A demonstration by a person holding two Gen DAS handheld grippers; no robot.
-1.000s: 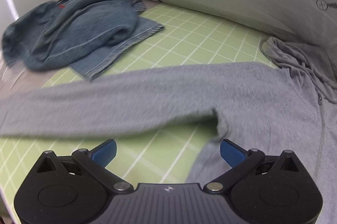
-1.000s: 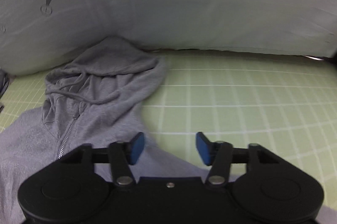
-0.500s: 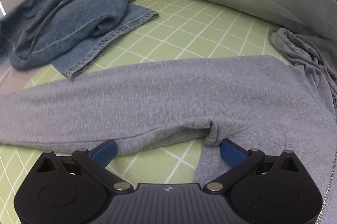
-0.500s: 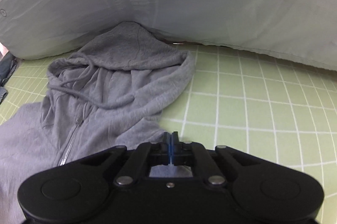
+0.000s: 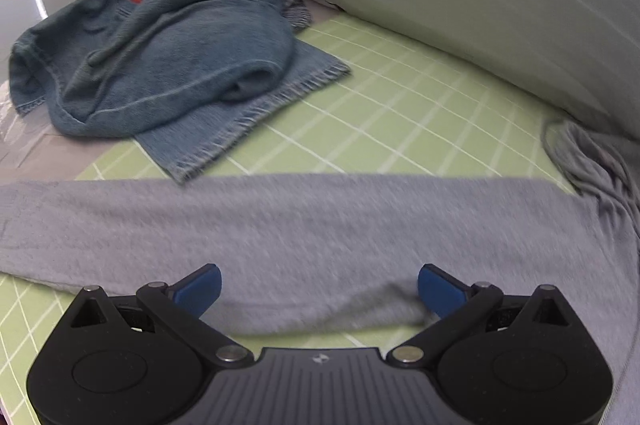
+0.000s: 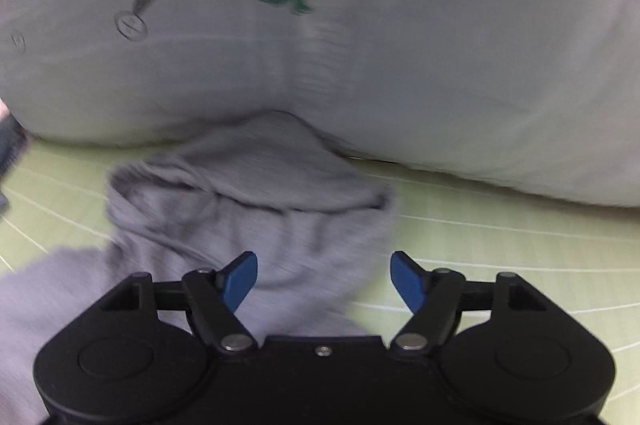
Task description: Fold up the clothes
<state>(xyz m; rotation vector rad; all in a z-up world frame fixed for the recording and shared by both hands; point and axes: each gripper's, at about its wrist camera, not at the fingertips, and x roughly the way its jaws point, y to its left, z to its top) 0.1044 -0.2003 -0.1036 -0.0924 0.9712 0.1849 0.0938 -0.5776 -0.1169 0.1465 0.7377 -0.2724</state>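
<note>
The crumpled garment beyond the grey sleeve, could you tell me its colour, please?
Faded denim blue garment, best seen in the left wrist view.

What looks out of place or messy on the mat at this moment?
The jeans sit in a crumpled heap at the mat's far corner, partly hanging off its edge. The grey hoodie's hood is bunched against the pale pillow. No damage or spills visible.
</note>
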